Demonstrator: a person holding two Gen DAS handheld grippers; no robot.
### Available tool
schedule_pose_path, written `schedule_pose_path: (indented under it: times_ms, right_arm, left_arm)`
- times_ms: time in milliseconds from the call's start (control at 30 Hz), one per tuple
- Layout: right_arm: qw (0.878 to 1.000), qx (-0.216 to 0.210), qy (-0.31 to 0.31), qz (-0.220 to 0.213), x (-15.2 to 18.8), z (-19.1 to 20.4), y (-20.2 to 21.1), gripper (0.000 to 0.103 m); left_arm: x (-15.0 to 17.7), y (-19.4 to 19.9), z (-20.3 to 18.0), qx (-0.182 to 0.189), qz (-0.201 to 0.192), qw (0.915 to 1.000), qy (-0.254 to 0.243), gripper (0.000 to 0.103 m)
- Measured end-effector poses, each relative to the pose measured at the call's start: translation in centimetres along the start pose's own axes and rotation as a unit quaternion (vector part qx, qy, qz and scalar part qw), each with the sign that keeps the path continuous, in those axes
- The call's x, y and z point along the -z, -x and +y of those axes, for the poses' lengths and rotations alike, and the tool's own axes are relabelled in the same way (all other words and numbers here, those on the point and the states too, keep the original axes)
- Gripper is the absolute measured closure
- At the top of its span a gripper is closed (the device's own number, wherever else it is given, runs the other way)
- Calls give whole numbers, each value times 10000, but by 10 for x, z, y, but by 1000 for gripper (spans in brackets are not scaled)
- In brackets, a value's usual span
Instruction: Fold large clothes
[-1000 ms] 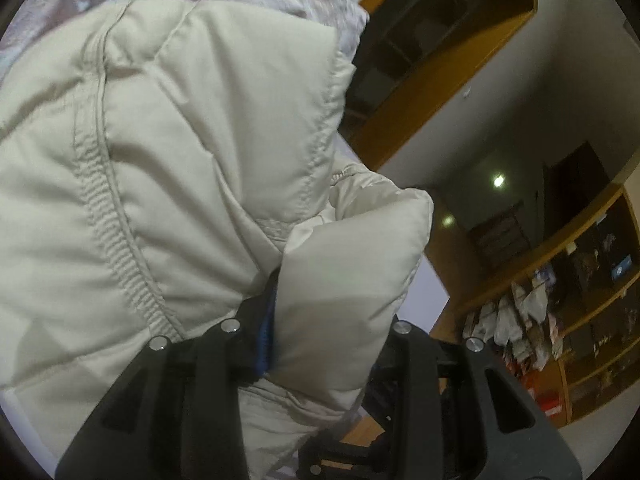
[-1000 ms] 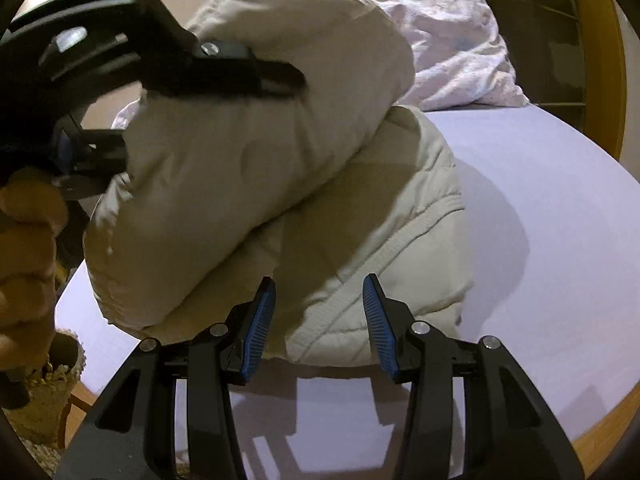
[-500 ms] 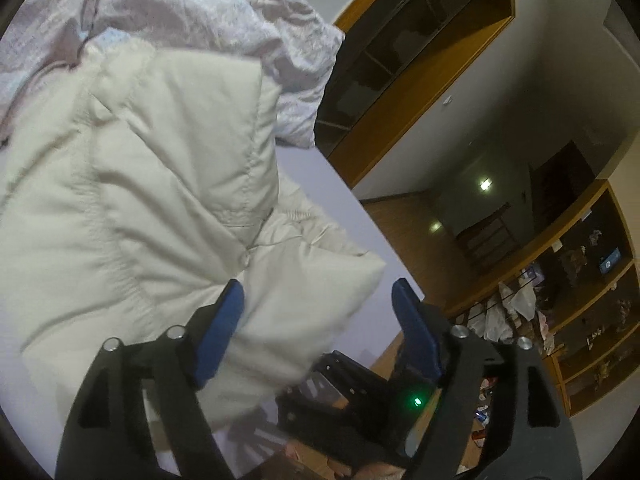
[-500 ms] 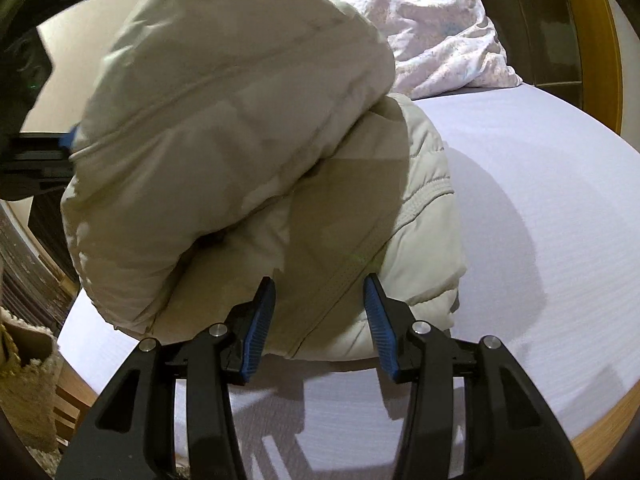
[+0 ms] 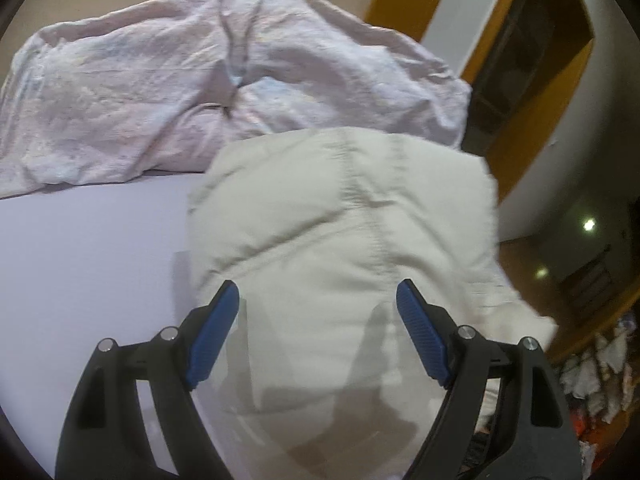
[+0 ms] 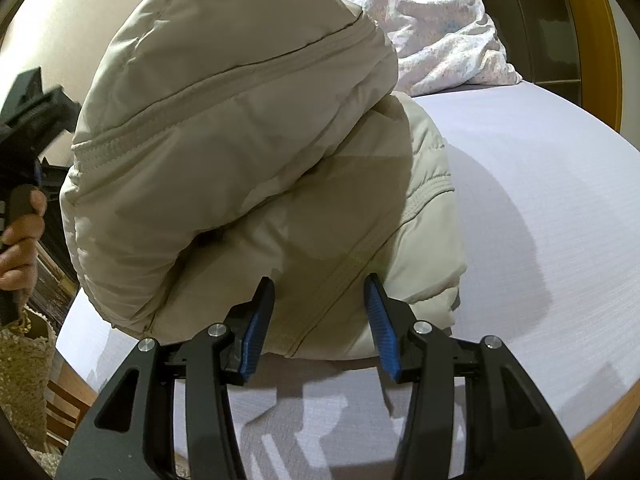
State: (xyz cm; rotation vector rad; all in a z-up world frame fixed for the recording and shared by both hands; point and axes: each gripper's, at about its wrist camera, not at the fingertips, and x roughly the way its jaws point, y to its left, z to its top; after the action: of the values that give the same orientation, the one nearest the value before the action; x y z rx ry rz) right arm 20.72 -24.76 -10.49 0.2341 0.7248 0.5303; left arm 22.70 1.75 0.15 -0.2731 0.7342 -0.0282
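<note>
Currently:
Jacket [image 6: 248,152]: folded, bulked up on bed [image 6: 540,184], near crumpled duvet [image 5: 160,80].
Left claw [image 5: 318,308]: spread wide above jacket, nothing gripped.
Right claw [image 6: 320,300]: parted at jacket hem, nothing clamped.

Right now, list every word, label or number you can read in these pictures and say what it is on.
None can be read.
Jacket: seams only, no tag or logo showing.
Bedding: faint print, no letters.
Shelf clutter: too blurred and small to read.
Both grippers' fingers: no markings.
</note>
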Motion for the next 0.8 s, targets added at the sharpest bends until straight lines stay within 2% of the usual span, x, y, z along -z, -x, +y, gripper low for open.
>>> schedule_pose_path:
  times_ms: [100, 267, 633, 800]
  right_arm:
    - [10000, 7, -3, -5, 0, 0, -1, 54]
    - [10000, 4, -8, 11, 1, 0, -2, 54]
    - [10000, -31, -42, 29, 3, -4, -2, 54]
    - [9999, 112, -72, -47, 0, -11, 8, 54]
  left_arm:
    - [3, -5, 7, -145, 26, 9999, 16, 22]
    - [4, -20, 5, -57, 98, 9999, 50, 22]
    - [9, -45, -25, -79, 250, 9996, -80, 16]
    - [11, -58, -45, -201, 311, 9991, -217, 14]
